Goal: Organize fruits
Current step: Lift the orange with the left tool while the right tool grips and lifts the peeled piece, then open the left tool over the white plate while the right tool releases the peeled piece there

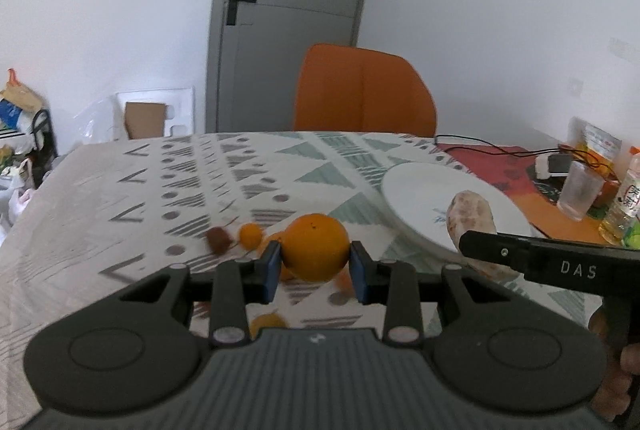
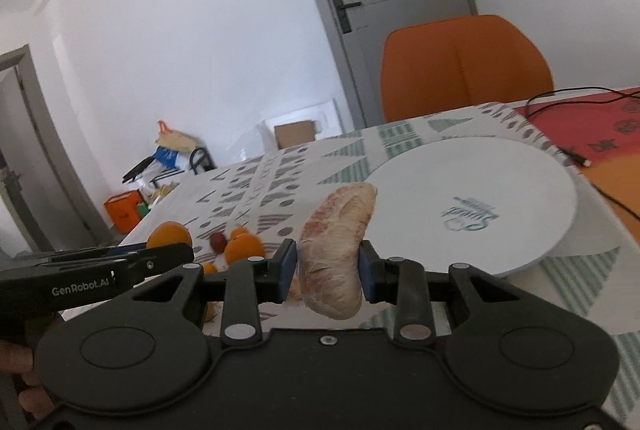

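My left gripper is shut on a large orange and holds it above the patterned tablecloth. My right gripper is shut on a pale pink peeled pomelo wedge, lifted just left of the white plate. In the left wrist view the wedge and the plate show at the right. Small oranges and a dark red date lie on the cloth; they show in the right wrist view too, oranges and date.
An orange chair stands behind the table. At the right edge are a plastic cup, a bottle and black cables on a red mat. Bags and boxes sit on the floor at the left.
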Action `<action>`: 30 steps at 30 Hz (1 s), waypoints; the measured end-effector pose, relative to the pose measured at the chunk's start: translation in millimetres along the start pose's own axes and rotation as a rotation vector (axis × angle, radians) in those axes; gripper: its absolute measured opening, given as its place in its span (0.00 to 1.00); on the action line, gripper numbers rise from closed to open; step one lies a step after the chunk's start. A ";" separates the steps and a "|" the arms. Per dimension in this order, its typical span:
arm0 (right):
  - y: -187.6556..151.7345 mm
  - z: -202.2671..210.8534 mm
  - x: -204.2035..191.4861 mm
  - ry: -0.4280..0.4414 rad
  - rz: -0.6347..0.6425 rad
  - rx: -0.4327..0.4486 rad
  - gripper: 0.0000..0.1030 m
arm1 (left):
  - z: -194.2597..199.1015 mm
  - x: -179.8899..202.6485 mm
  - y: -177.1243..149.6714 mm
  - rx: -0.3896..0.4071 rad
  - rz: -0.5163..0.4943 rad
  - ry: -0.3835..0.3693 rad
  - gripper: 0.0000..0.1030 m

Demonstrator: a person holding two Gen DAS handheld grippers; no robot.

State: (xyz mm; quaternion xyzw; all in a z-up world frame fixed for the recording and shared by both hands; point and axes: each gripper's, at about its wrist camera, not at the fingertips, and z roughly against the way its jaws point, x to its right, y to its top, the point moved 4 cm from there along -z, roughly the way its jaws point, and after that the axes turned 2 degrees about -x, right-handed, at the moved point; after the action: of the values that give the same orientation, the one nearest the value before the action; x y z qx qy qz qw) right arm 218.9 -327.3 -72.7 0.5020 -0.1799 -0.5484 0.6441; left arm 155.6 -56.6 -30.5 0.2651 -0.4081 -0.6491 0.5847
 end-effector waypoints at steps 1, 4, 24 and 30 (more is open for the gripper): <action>0.5 1.4 3.5 -0.005 -0.002 0.004 0.30 | -1.8 3.4 1.4 0.000 -0.003 -0.006 0.34; 2.2 3.4 14.2 -0.024 -0.010 0.014 0.30 | -7.2 15.2 6.6 0.004 -0.022 -0.022 0.34; 9.4 5.8 80.9 -0.159 -0.094 0.054 0.09 | -66.1 66.9 26.0 -0.036 -0.081 -0.101 0.34; 7.2 8.7 93.5 -0.159 -0.126 0.050 0.09 | -77.5 81.1 27.6 -0.050 -0.096 -0.124 0.33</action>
State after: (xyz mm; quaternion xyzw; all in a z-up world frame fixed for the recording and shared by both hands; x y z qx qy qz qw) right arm 247.0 -414.9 -92.6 0.4830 -0.2122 -0.6214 0.5793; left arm 220.0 -152.2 -37.3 0.2293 -0.4139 -0.7016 0.5328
